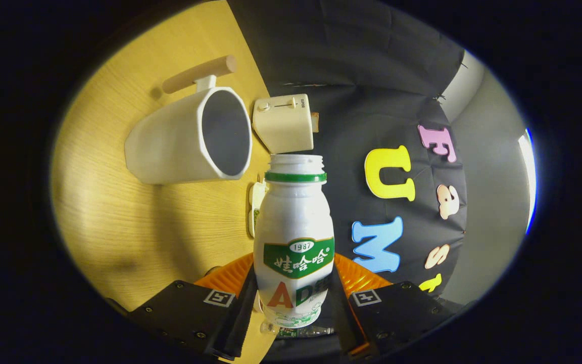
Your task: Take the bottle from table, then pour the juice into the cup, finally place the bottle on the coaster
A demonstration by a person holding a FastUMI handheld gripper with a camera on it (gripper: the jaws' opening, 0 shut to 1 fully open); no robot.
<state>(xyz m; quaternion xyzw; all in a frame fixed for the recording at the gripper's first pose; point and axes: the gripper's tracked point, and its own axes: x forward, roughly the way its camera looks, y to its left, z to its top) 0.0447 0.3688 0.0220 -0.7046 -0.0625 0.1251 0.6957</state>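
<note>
While my gripper clamps it from both sides, the small white plastic bottle with a green neck ring and a green label stands between my two fingers, its lower body pinched at the label. Its threaded mouth is uncapped, and its smooth rounded shoulders narrow toward the neck. The whole view is tilted, so the pale yellow wood-grain surface runs up one side of the bottle and the booth's dark cloth wall the other. Beyond the bottle's mouth and off to the side sits the white faceted ceramic cup, its angular rim and grey interior facing the bottle, with a round wooden bar handle fixed on a short white post. Just beside the cup, straight past the bottle's mouth, is a small cream boxy toaster-like object with a knob and a slider on its face.
</note>
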